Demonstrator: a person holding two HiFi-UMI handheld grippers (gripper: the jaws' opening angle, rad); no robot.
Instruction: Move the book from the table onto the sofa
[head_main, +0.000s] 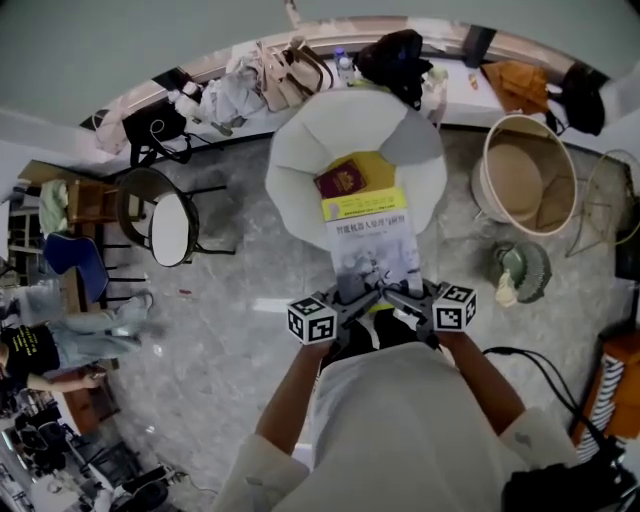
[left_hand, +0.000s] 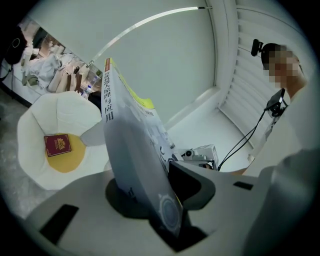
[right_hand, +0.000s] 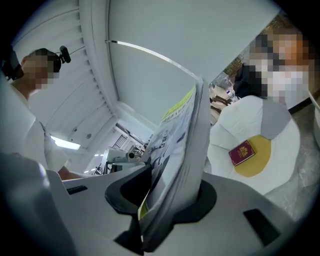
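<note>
A large white book (head_main: 370, 240) with a yellow band is held flat between both grippers, its far end over the seat of the white petal-shaped sofa (head_main: 290, 170). My left gripper (head_main: 355, 300) is shut on the book's near left corner and my right gripper (head_main: 400, 298) on its near right corner. In the left gripper view the book (left_hand: 130, 145) stands edge-on between the jaws of the left gripper (left_hand: 167, 200). The right gripper (right_hand: 160, 200) clamps the book (right_hand: 175, 165) the same way. A small red book (head_main: 340, 180) lies on the sofa's yellow centre.
A black stool with a round white seat (head_main: 170, 228) stands left of the sofa. A big round tub (head_main: 525, 180) and a green object (head_main: 522, 270) sit to the right. Bags crowd the curved ledge (head_main: 270, 80) behind. Cables (head_main: 540, 370) trail at my right; a person (head_main: 40, 345) is far left.
</note>
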